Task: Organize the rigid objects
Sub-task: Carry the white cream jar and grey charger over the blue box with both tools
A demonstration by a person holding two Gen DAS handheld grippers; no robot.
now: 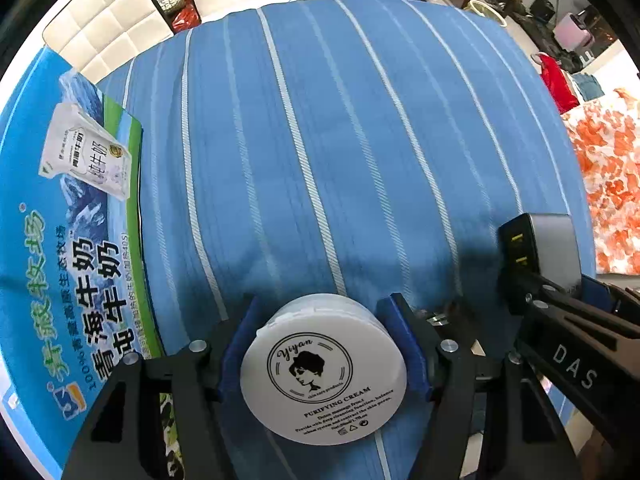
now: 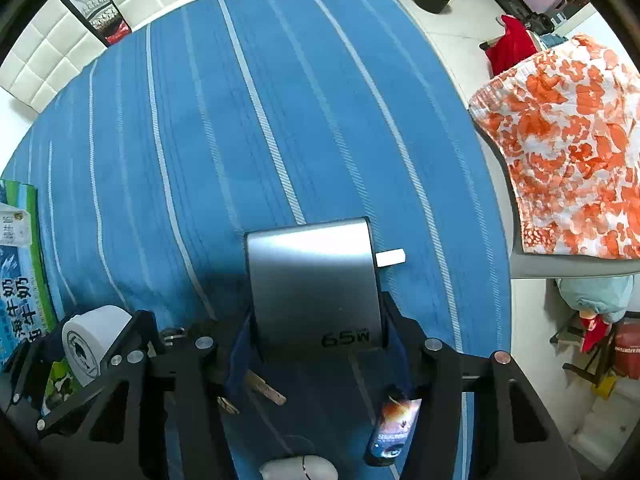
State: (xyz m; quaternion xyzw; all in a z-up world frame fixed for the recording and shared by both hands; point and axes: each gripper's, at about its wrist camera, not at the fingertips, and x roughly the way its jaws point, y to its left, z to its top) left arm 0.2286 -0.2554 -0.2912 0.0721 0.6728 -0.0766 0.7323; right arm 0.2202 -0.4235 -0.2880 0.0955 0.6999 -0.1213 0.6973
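Note:
My left gripper point(image 1: 320, 336) is shut on a round white cream jar point(image 1: 324, 368) labelled "Purifying Cream", held above the blue striped cloth point(image 1: 320, 140). My right gripper point(image 2: 316, 344) is shut on a grey 65W charger block point(image 2: 312, 284), whose white plug prong point(image 2: 391, 258) sticks out to the right. The charger also shows at the right in the left wrist view point(image 1: 548, 248), and the jar shows at the lower left in the right wrist view point(image 2: 92, 340). The two grippers are side by side, close together.
A blue milk carton box point(image 1: 68, 240) lies at the left edge of the cloth. Below the right gripper lie a white mouse point(image 2: 300, 470), a small dark can point(image 2: 394, 428) and a wooden clip point(image 2: 266, 388). An orange-flowered cloth point(image 2: 568, 152) covers a chair to the right.

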